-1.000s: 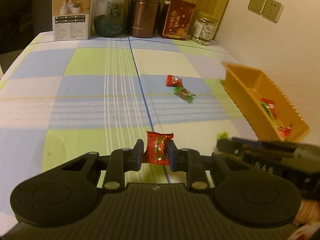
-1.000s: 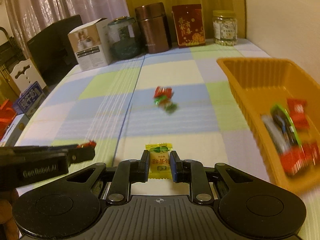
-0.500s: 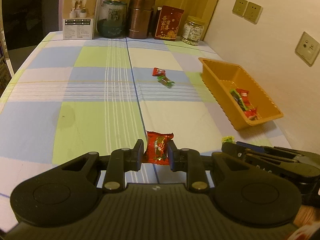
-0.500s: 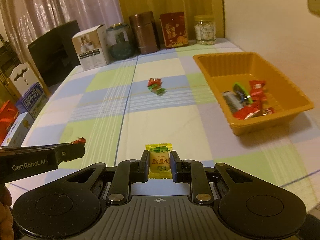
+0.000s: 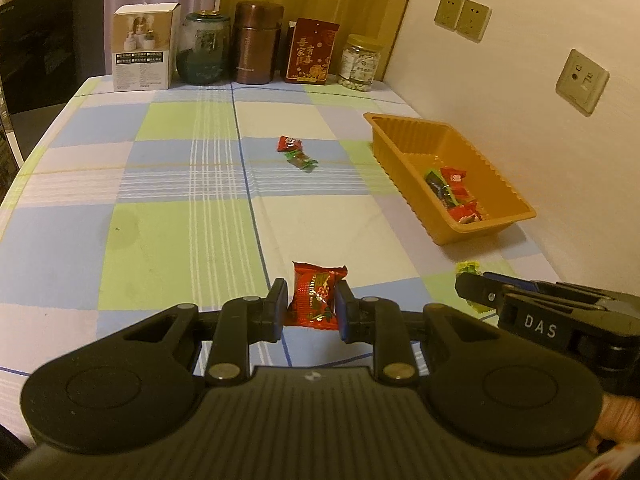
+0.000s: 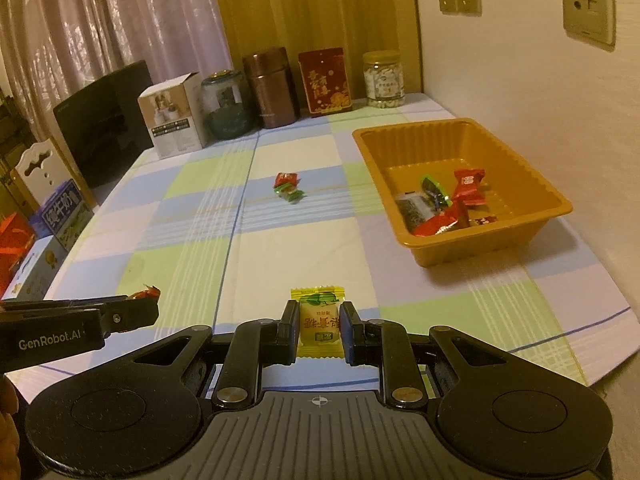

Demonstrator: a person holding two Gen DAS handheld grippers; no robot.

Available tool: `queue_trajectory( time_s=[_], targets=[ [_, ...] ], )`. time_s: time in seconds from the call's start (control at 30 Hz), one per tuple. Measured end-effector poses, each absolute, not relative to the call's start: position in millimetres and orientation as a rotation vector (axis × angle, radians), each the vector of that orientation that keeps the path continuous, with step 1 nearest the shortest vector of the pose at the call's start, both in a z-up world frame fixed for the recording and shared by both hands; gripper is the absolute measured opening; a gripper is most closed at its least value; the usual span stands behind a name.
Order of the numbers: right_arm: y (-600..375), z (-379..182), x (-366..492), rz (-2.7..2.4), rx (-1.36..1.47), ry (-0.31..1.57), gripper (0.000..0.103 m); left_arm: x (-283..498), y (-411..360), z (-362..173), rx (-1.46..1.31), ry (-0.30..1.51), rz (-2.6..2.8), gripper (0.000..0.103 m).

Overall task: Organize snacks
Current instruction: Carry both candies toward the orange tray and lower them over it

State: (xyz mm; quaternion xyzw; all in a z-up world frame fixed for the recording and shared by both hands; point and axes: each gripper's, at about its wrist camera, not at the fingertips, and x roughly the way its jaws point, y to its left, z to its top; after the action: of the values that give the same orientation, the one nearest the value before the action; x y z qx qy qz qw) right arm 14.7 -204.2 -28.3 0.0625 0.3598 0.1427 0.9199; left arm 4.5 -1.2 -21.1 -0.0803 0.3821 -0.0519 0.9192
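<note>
Red foil marks the wrapped candy [image 5: 314, 295] pinched in the left gripper [image 5: 311, 309], its long axis running forward along the fingers, crimped end pointing away toward the table's far side. The right gripper [image 6: 319, 330] likewise pinches a yellow candy [image 6: 319, 322], long axis forward, serrated top edge leading and its print upside down to the camera. Both candies hang above the checked tablecloth [image 5: 180, 220] near the table's front edge. Against the wall sits the orange tray [image 6: 520, 236], its long axis running away from the cameras, with several red and green sweets lying in it. Two loose candies [image 5: 296, 152] lie touching mid-table. Compared with a second ago, both grippers have pulled back and risen: the tray, then blurred and close, now lies farther off with its whole rim in view, and the grips are unchanged.
</note>
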Motion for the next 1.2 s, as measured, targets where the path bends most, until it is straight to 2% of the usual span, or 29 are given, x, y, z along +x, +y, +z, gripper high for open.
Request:
queue_trajectory(
  time_s=[0.43,1.2],
  targets=[
    [-224.8,-16.2,18.9,0.263,0.160,0.703,0.022,12.2,-17.3,-11.4,-0.155,0.772,-0.142,0.022],
    [-339.1,10.8,63.0,0.039,0.239,0.643,0.022,86.8,-116.7,11.8,-0.126,0.738,-0.319,0.022]
  ],
)
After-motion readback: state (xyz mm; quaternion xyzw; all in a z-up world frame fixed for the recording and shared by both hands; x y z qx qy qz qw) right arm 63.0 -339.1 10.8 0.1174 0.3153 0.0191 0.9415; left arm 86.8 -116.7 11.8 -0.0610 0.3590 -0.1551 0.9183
